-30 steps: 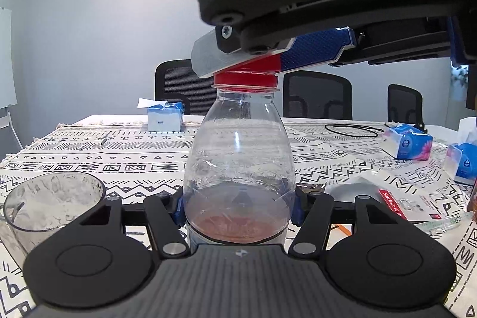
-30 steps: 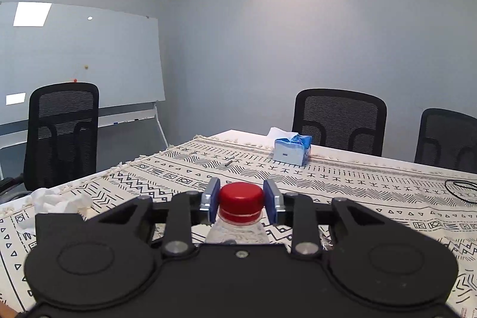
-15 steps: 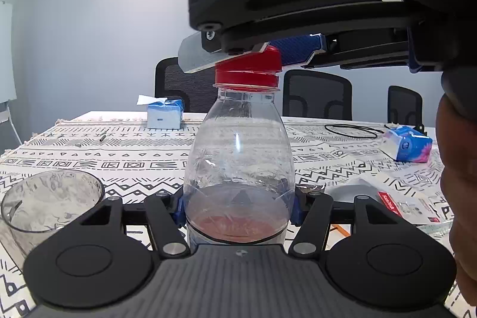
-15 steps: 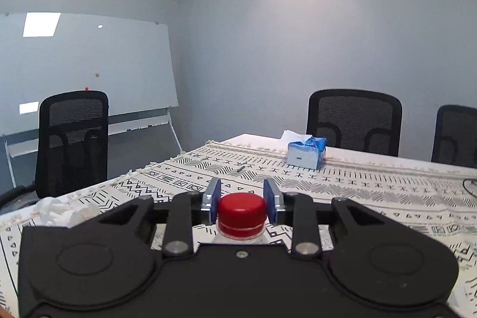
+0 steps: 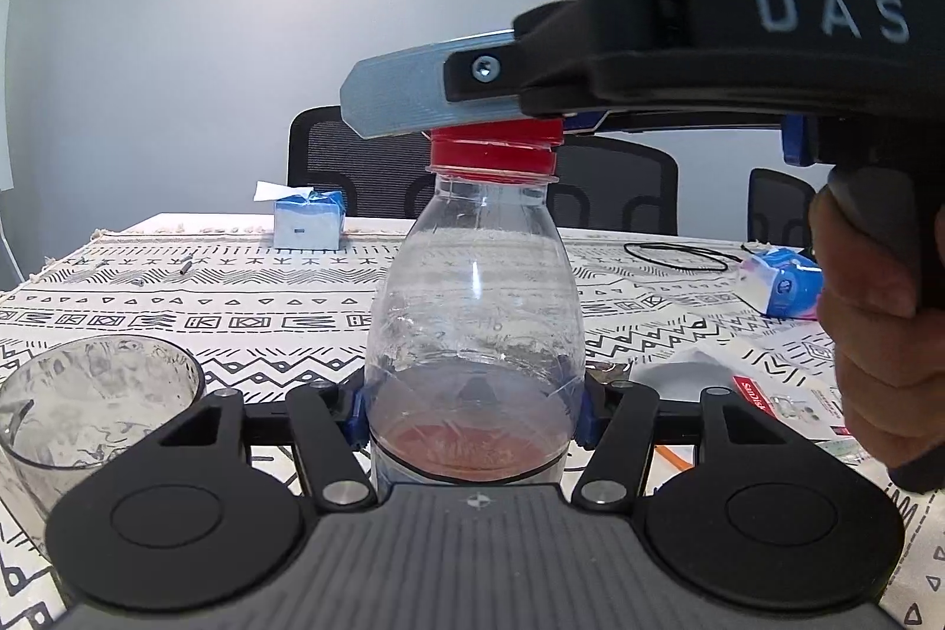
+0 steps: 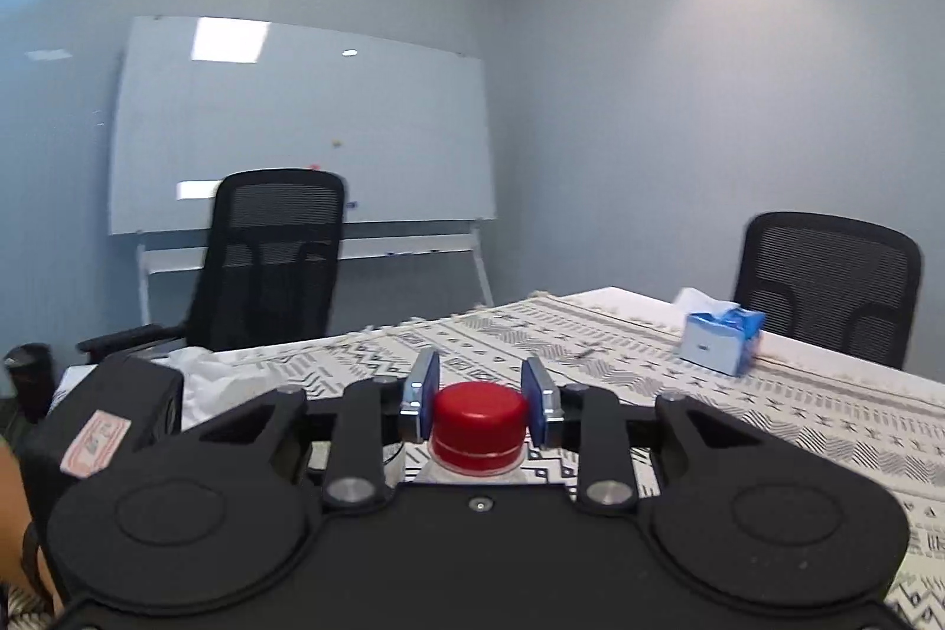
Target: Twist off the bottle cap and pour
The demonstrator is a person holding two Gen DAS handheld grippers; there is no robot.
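Left gripper (image 5: 472, 408) clamped on the lower body of the bottle (image 5: 475, 317), blue pads pressed to both sides just above the reddish liquid pooled at the base. Bottle upright on the patterned tablecloth (image 5: 236, 311), held between the left fingers. Empty glass (image 5: 97, 411) stands just beside it, to the left.

Right gripper (image 6: 479, 408) at the neck, pads closed against either side of the red cap (image 6: 479, 411) — grasping it, little or no gap visible in the right wrist view. From the left wrist view, the cap (image 5: 493, 146) sits under the right gripper's finger.

Change over the last second: the right gripper has swung round the bottle axis. Its body filled the top of the left view before; now it reaches in from the right, with the holding hand (image 5: 874, 335) in sight. The room behind the cap has also rotated — whiteboard (image 6: 301, 122) now centre-left. Cap looks a touch raised on its ring, though I cannot be sure.

Judgement: mid-unscrew, one turn stroke under way; cap not yet off, pour not begun.

Farther back: tissue box (image 5: 308, 219), black chairs (image 5: 614, 193).
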